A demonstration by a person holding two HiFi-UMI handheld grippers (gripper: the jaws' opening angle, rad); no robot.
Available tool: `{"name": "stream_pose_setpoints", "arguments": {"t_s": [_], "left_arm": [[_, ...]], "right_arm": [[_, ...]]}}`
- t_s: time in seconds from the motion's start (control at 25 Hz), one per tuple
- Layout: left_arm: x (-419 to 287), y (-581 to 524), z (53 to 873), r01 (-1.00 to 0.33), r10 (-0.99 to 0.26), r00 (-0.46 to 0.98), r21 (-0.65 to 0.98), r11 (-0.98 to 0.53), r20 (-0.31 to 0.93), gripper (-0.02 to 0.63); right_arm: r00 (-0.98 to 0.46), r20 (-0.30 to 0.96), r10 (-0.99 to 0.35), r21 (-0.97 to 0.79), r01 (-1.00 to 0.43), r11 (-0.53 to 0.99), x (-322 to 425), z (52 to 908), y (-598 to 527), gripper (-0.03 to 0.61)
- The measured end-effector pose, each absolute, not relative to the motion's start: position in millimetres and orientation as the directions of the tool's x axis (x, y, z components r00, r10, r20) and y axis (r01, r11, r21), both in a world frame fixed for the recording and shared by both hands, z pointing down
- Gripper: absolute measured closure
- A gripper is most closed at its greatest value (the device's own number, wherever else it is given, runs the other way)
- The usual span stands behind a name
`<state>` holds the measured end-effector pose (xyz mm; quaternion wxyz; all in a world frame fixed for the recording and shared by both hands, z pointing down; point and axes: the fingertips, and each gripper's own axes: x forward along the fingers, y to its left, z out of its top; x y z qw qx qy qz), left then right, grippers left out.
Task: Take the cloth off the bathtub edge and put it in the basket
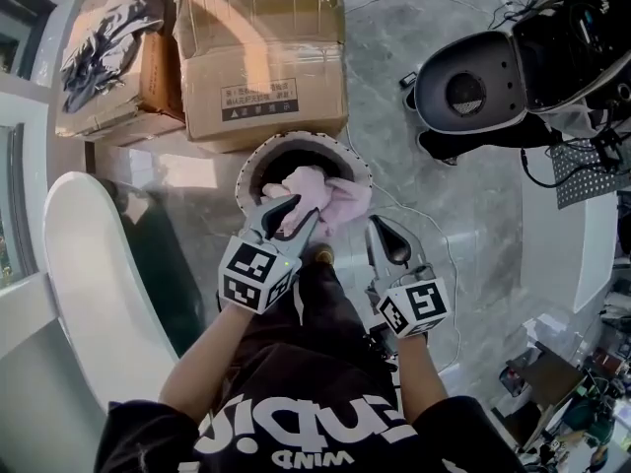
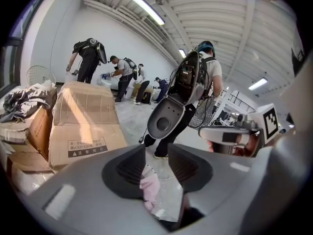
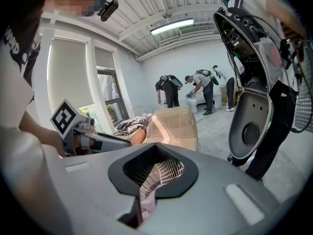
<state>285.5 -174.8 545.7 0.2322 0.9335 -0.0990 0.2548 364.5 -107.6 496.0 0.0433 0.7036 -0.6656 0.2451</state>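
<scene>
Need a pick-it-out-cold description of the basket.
From the long white bathtub at the head view's left, look to the large brown cardboard box beyond its far end. Directly before that box on the grey floor sits the round basket: white openwork rim, dark inside, round where its neighbours are square boxes, a pink cloth bunched at its mouth.

Soft, fleecy pink cloth (image 1: pixel 333 197); basket (image 1: pixel 248 170) of white openwork mesh; bathtub (image 1: pixel 84 264) in smooth, glossy white; floor (image 1: pixel 434 215) of polished grey marble-look tile; boxes (image 1: pixel 261 57) of matt brown cardboard.
</scene>
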Motion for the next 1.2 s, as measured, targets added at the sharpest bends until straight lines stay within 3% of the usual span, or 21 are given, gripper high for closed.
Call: {"name": "stream_pose_setpoints", "arguments": {"t_s": [0.36, 0.56, 1.2], "left_arm": [[275.9, -173.8, 582.8, -0.343, -0.086, 0.81, 0.35, -0.872, 0.581, 0.514], [265.8, -179.4, 591.1, -0.373, -0.105, 0.801, 0.355, -0.857, 0.589, 0.594], [270.5, -174.6, 563.1, -0.35, -0.103, 0.824, 0.357, -0.866, 0.558, 0.617]], "right_arm": [[-0.041, 0.442, -0.896, -0.294, -0.95, -0.102, 356.8, 525.8, -116.7, 0.572], [-0.057, 0.453, -0.89, -0.304, -0.948, -0.094, 348.6, 533.0, -122.3, 0.572], [-0.093, 0.397, -0.913, -0.306, -0.951, -0.036, 339.3, 506.1, -138.2, 0.572]]}}
